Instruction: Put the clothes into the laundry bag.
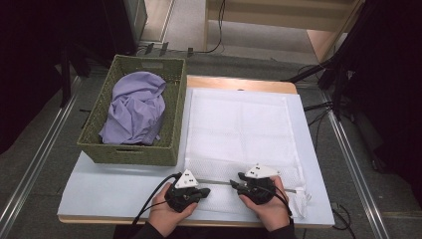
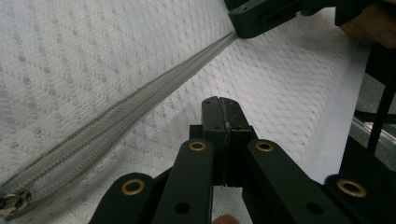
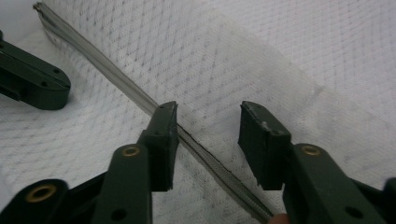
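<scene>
A white mesh laundry bag (image 1: 239,124) lies flat on the table, its grey zipper (image 1: 219,182) running across near the front edge. My left gripper (image 1: 204,191) sits at the zipper's left part, jaws shut, with a pale sliver of mesh pinched between the pads (image 2: 219,107). The zipper (image 2: 140,100) passes to the left of it, and the slider (image 2: 11,203) shows at the lower left corner. My right gripper (image 1: 238,185) is open and points left. In its own view the right gripper (image 3: 208,116) straddles the zipper (image 3: 107,77), pads clear of it.
A green woven basket (image 1: 129,152) holding a crumpled lilac garment (image 1: 137,107) stands at the table's left, beside the bag. The bag lies on a pale sheet covering the table (image 1: 99,186). Stands and cables crowd the floor at the right.
</scene>
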A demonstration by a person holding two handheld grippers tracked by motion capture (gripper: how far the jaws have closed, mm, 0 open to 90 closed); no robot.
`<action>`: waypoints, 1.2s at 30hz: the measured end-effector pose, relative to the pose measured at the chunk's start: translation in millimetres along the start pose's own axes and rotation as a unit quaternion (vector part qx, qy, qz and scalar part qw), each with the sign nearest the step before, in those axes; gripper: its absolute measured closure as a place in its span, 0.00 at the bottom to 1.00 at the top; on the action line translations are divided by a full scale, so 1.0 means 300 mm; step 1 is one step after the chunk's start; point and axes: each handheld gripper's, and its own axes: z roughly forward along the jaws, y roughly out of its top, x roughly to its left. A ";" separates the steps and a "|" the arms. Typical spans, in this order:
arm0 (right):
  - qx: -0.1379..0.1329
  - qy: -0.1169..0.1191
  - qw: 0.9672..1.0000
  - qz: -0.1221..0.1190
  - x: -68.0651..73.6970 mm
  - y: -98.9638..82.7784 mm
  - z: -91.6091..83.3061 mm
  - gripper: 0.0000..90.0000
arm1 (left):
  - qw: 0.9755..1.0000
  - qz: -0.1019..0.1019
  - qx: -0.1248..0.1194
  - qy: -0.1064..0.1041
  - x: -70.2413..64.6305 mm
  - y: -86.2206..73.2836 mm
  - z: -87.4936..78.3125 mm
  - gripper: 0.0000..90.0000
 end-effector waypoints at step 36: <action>-0.029 -0.011 0.999 0.039 -0.165 0.035 0.009 0.60 | 1.000 -0.011 0.005 -0.011 0.010 0.002 -0.002 1.00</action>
